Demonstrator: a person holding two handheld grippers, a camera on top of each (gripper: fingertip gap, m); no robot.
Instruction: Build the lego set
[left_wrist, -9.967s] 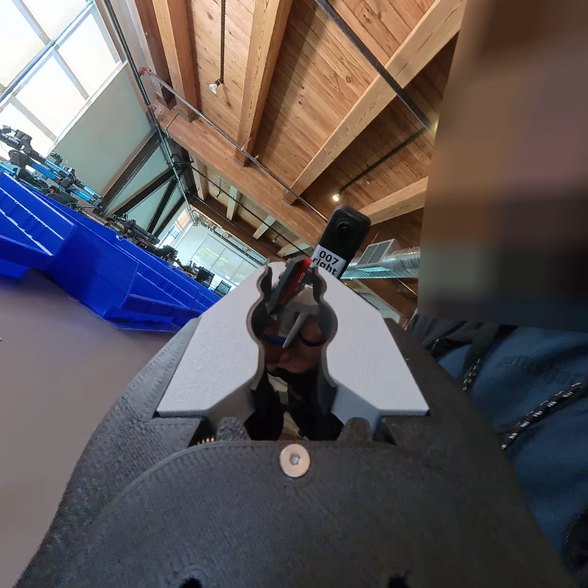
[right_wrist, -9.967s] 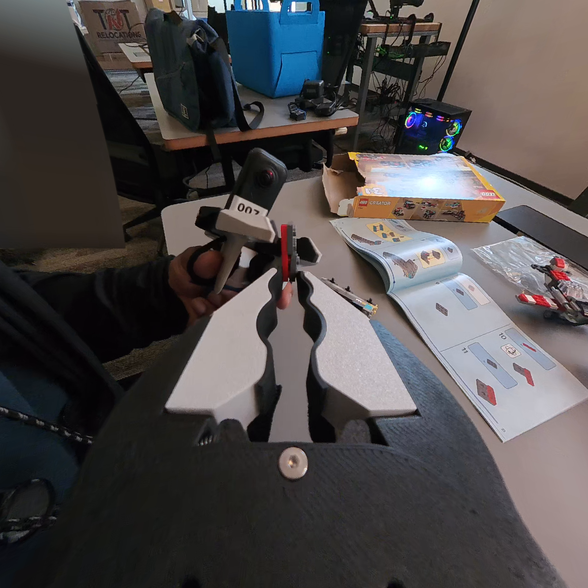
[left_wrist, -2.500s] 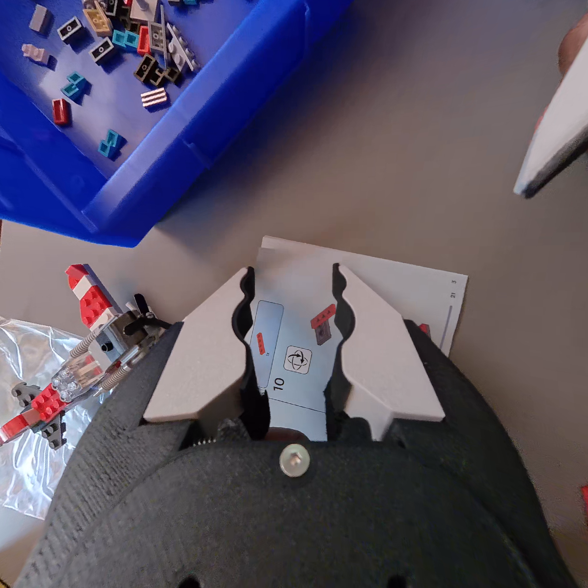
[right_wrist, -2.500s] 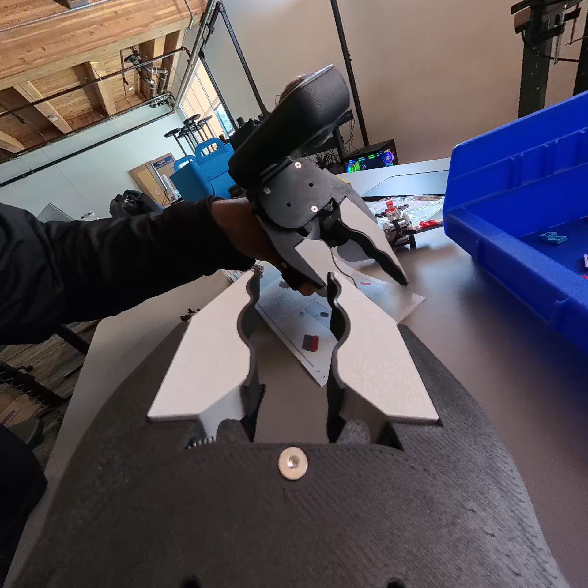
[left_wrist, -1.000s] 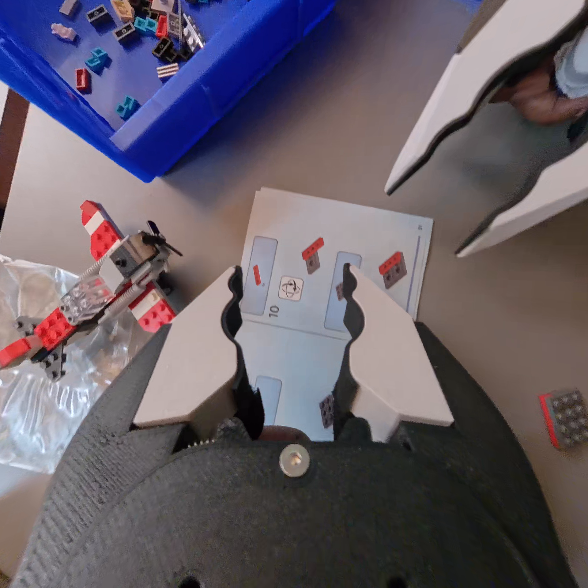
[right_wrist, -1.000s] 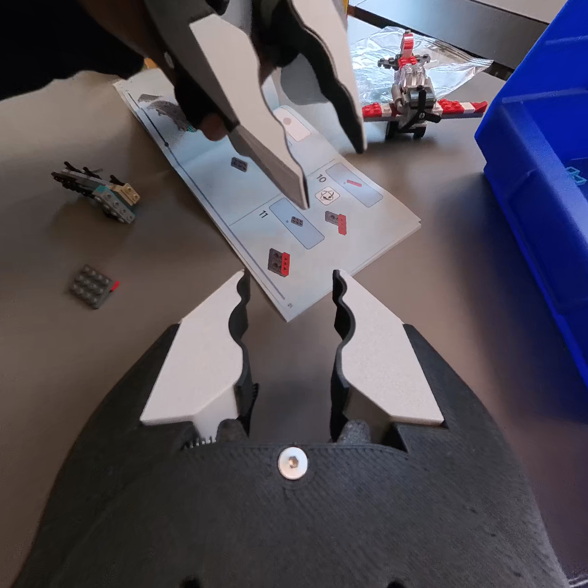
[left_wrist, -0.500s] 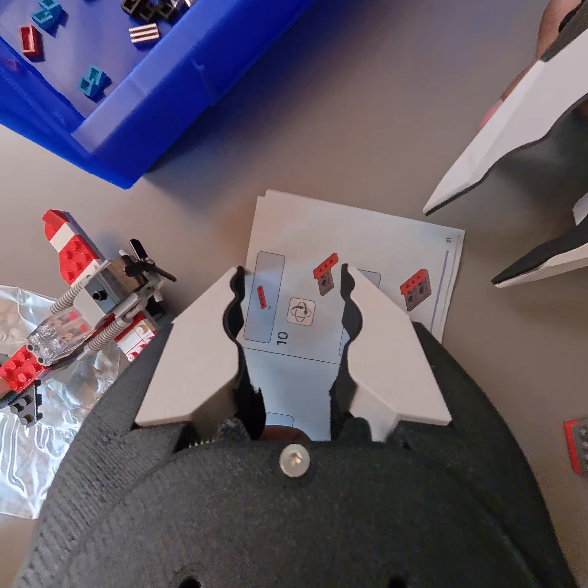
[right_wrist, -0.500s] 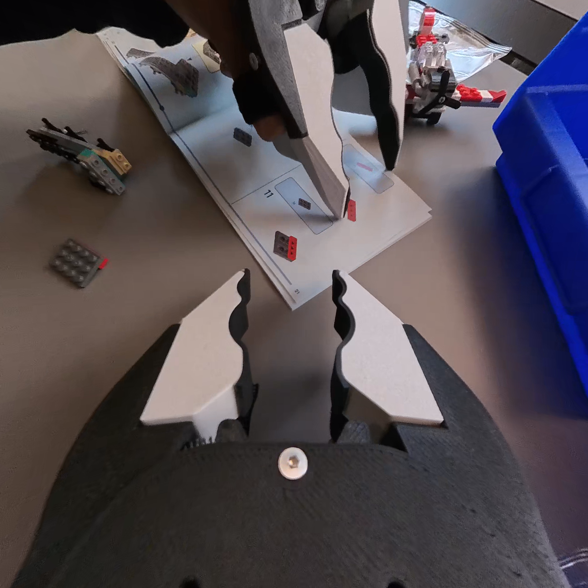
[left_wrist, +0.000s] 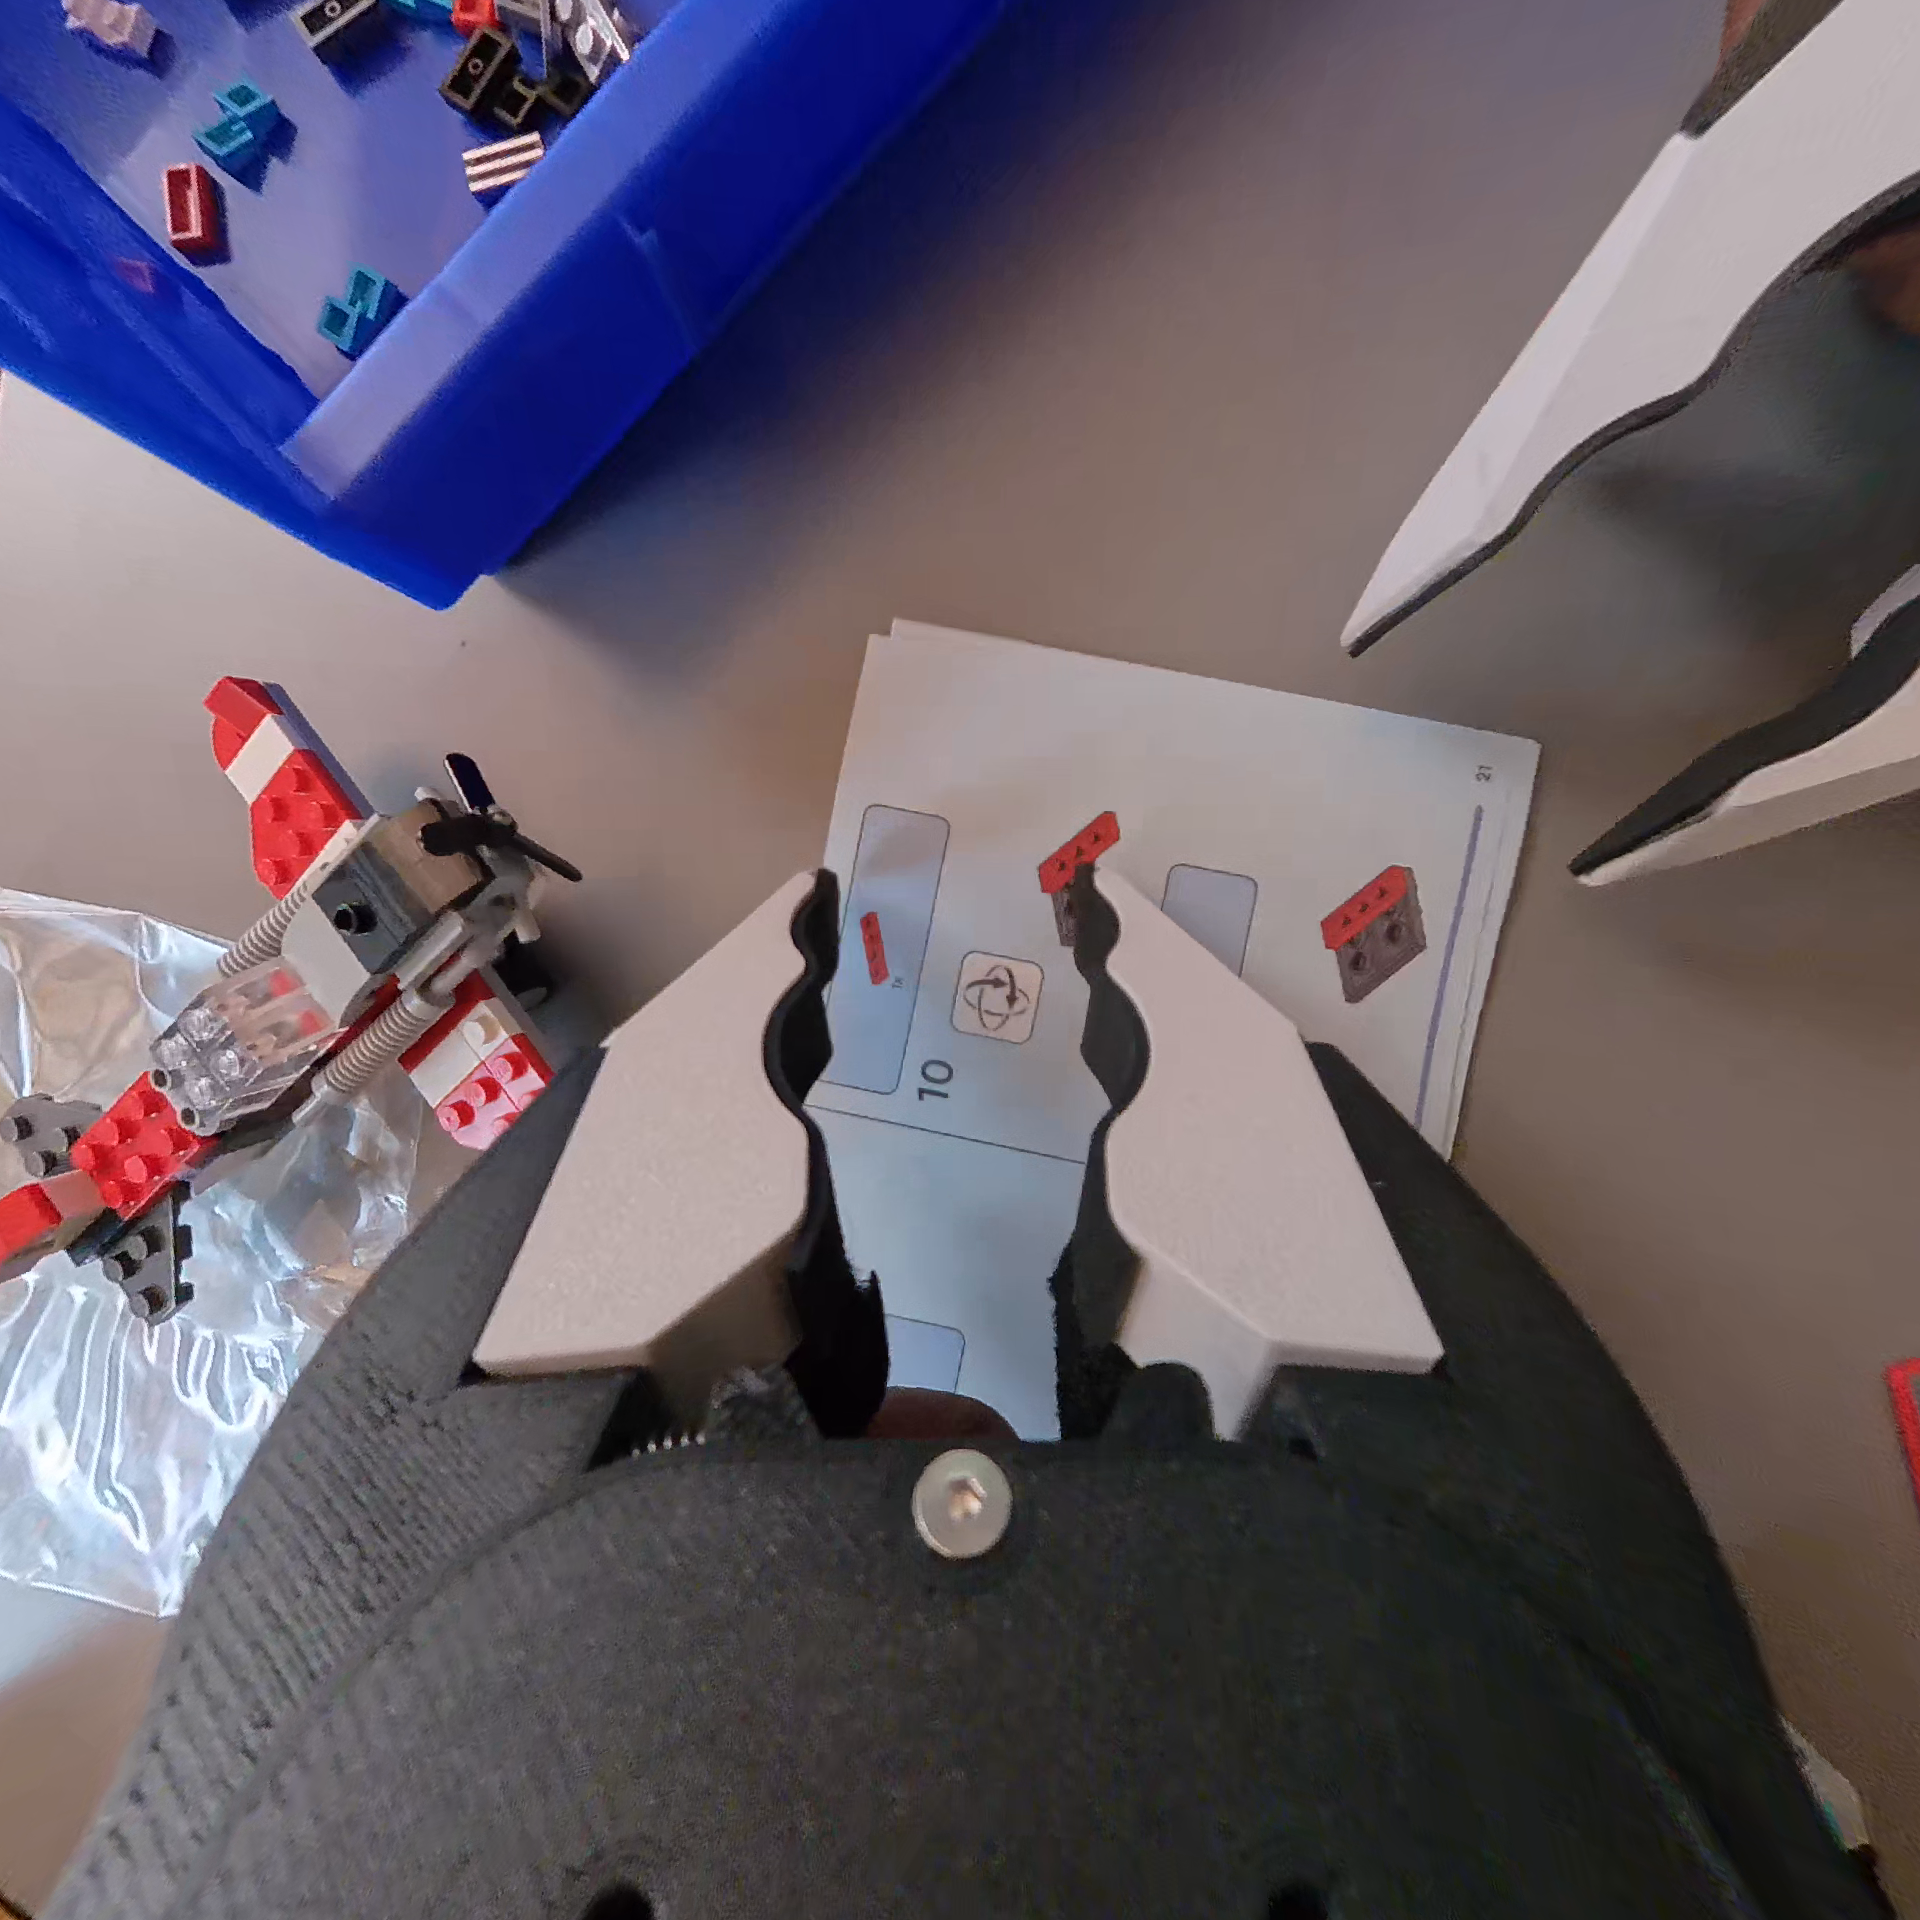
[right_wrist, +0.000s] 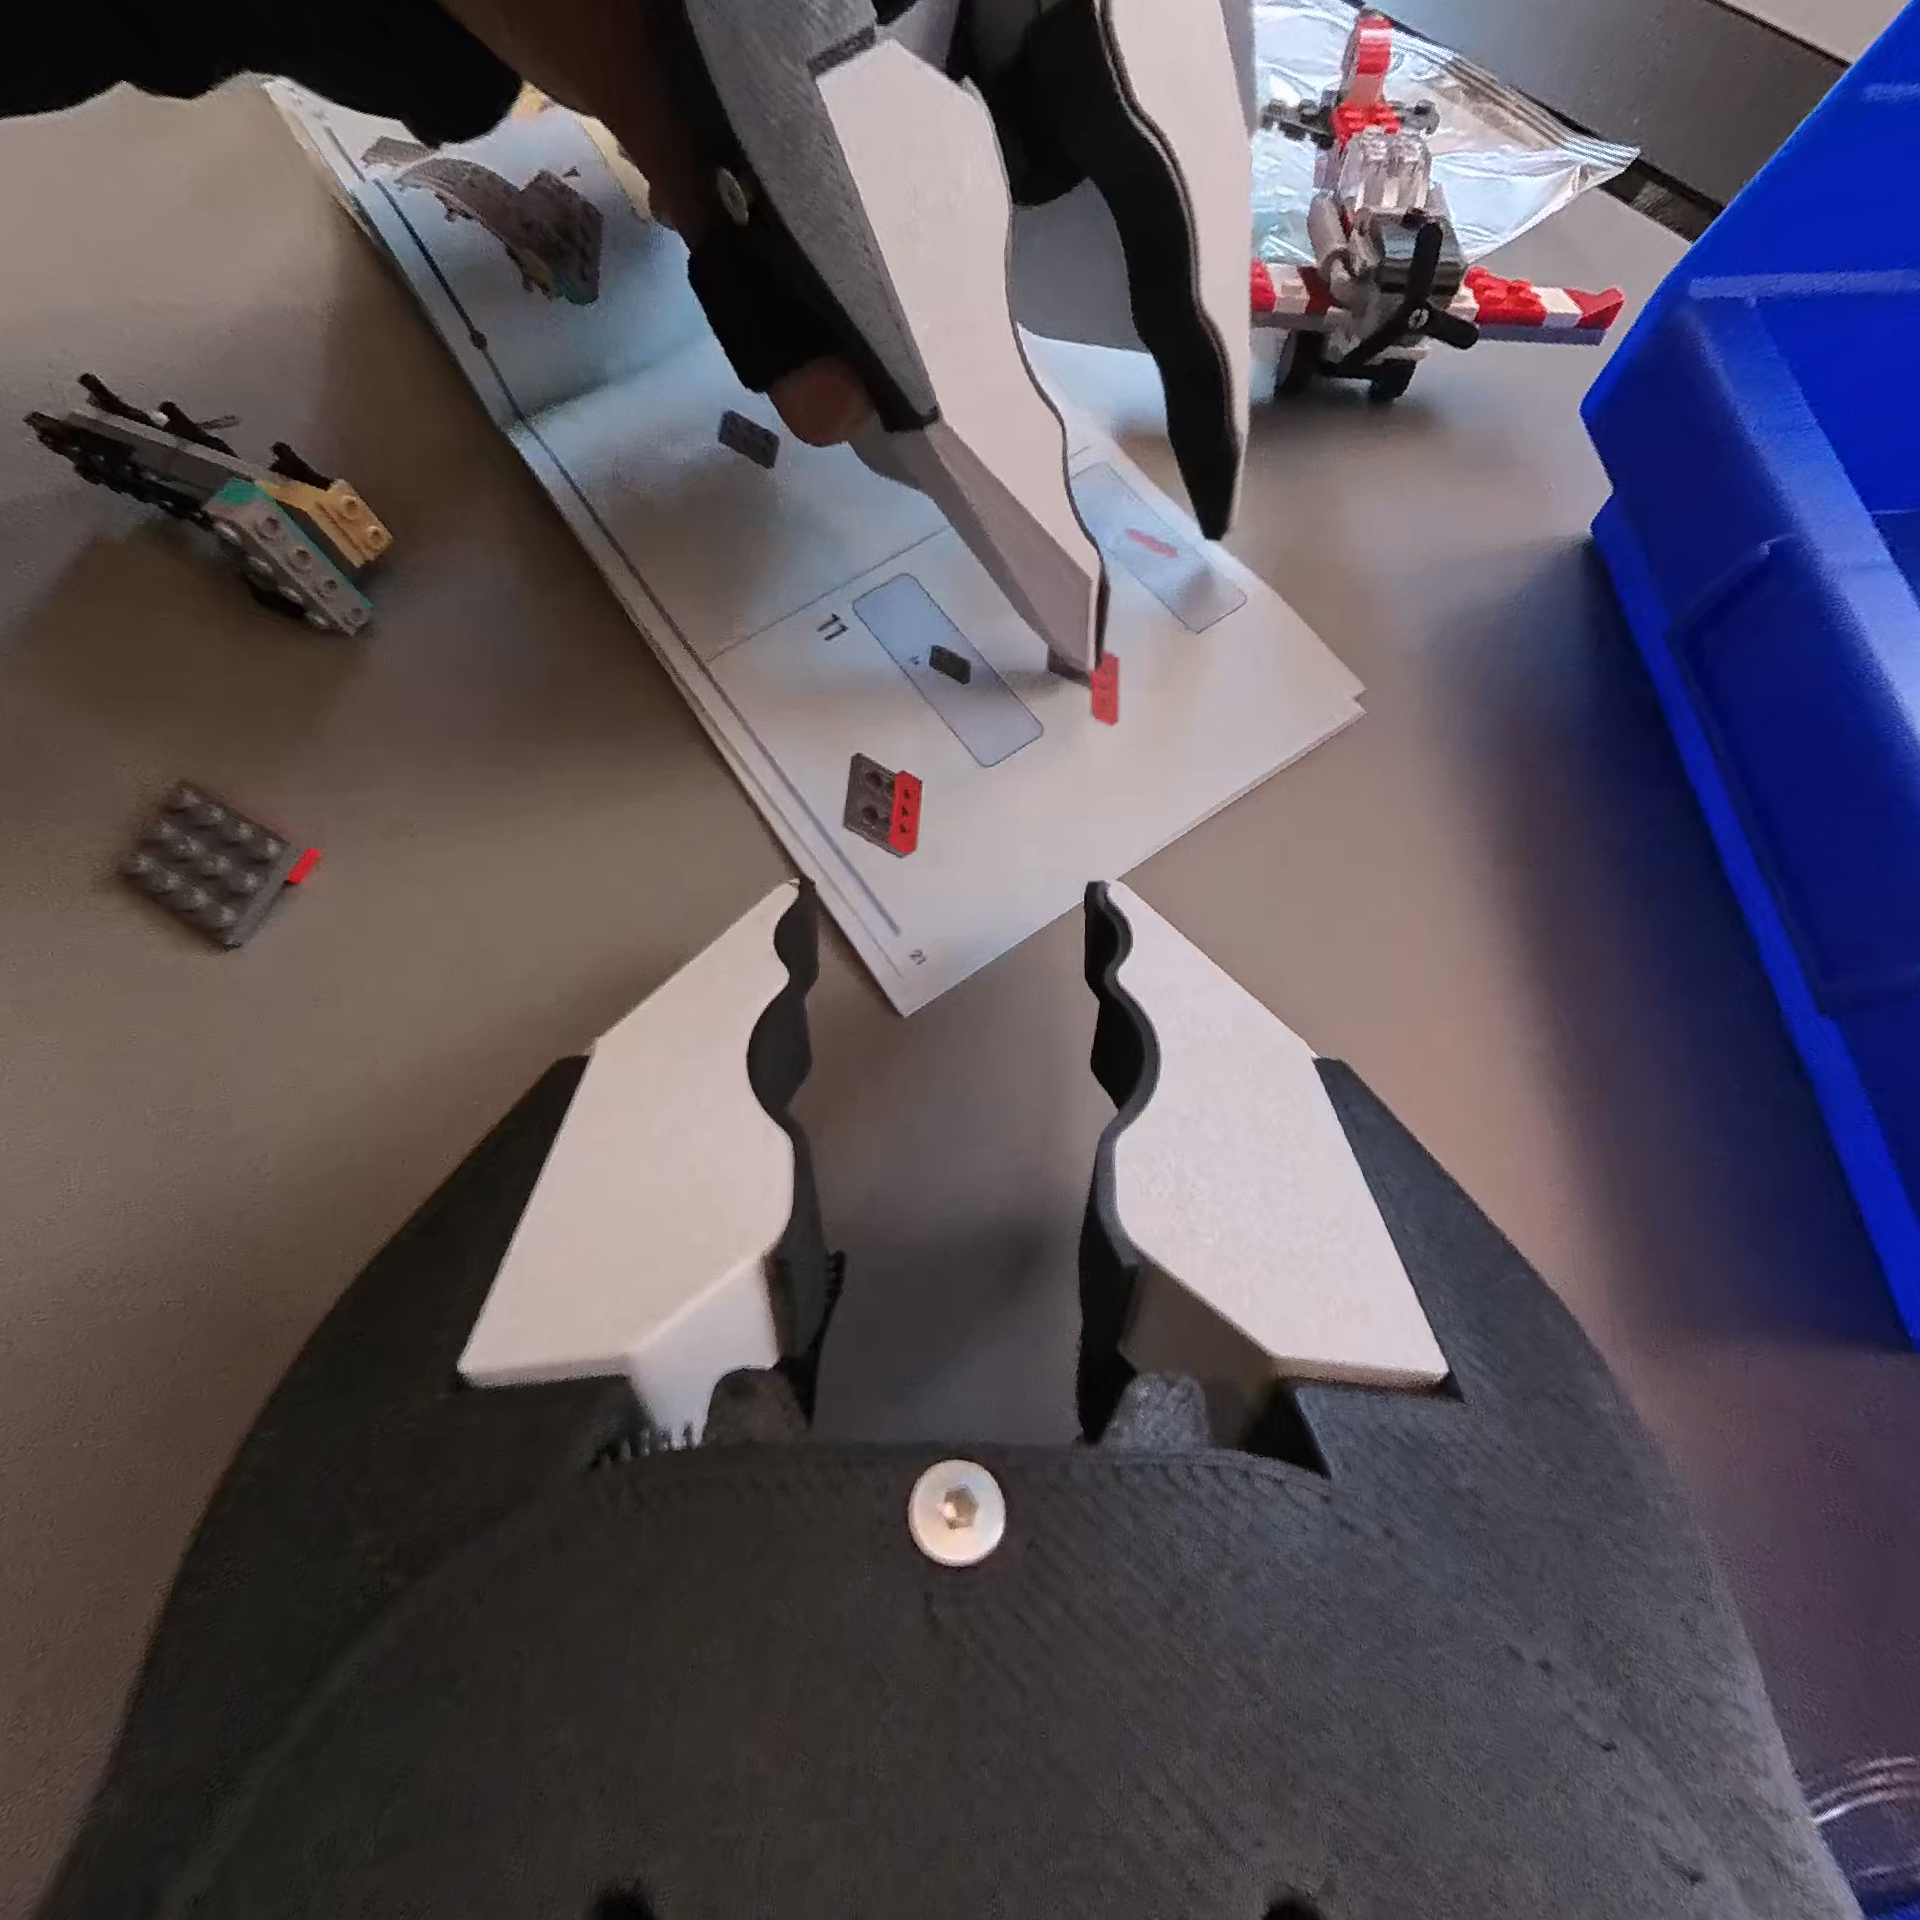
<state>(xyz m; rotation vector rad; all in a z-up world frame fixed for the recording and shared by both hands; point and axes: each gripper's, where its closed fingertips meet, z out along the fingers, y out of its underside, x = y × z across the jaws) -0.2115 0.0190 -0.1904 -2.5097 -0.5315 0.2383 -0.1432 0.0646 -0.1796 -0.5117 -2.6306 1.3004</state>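
Observation:
My left gripper is open and empty. It hangs over the open instruction booklet. In the right wrist view the left gripper points down, with one fingertip touching the booklet page next to a printed red brick picture. My right gripper is open and empty, low over the table at the booklet's near corner. It also shows in the left wrist view. A grey studded plate with a red edge lies on the table to the left.
A blue bin with several loose bricks stands beyond the booklet; its wall is on my right. A red-and-white plane model sits on a clear plastic bag. A small grey, teal and tan sub-assembly lies at left.
My left gripper has come down toward the booklet, and one fingertip now rests on the page. Both grippers stay open. The right gripper has barely shifted.

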